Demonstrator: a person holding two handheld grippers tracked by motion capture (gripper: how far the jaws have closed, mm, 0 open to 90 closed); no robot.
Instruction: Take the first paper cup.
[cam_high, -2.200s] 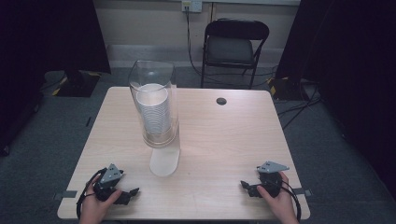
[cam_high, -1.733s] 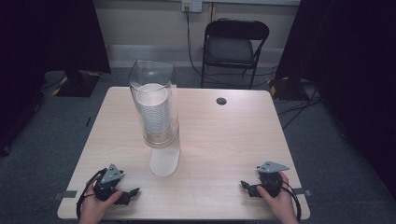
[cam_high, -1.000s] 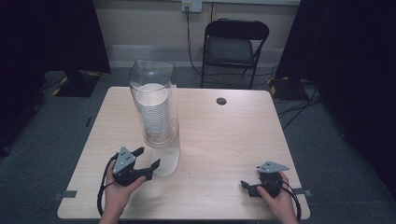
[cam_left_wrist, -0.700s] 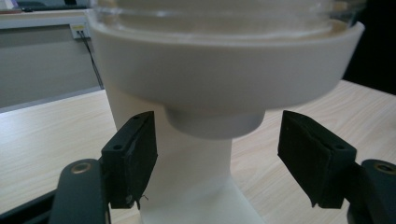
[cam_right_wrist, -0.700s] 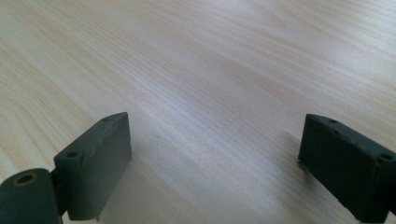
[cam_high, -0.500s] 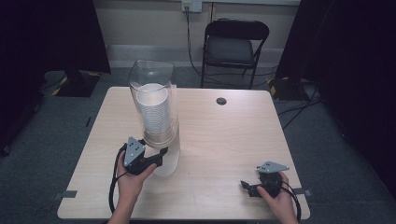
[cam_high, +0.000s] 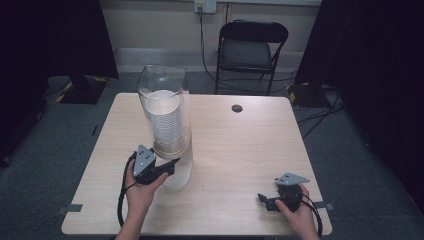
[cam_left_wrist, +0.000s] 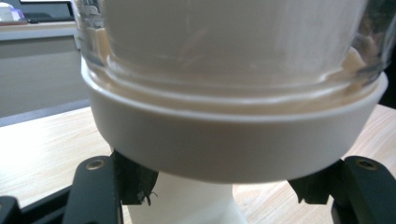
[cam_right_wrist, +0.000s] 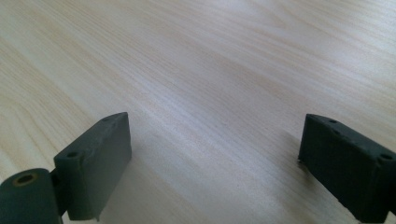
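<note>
On the light wooden worktop (cam_high: 240, 150) stands a tall clear cup dispenser (cam_high: 164, 107), a see-through tube with a stack of white paper cups (cam_high: 167, 120) nested inside it and a white collar ring (cam_left_wrist: 233, 135) round its lower end. It stands at about ten o'clock from the middle of the worktop in the high view. Below the collar, the lowest white cup (cam_high: 181, 172) pokes out of the dispenser toward the person's edge.

The left gripper (cam_high: 167, 167), held in the person's left hand (cam_high: 140, 192), sits just at eight o'clock of the dispenser's base, its black jaws reaching to either side of that protruding cup. In the left gripper view the cup (cam_left_wrist: 184, 200) rises between the two black pads directly under the collar. The left pad touches the cup's side; the right pad's contact is hidden under the collar. The jaws have just been closing and now stand narrow round the cup, so they appear to have hold of it.

The right gripper (cam_high: 264, 200) rests in the right hand (cam_high: 300, 217) at about five o'clock on the worktop, well apart from the dispenser. Its own view shows both dark jaws spread wide with nothing but bare wood grain (cam_right_wrist: 210, 84) between them.

A black folding chair (cam_high: 252, 47) stands beyond the worktop's far edge at twelve o'clock, and a small dark grommet hole (cam_high: 237, 108) lies in the worktop near that edge.
</note>
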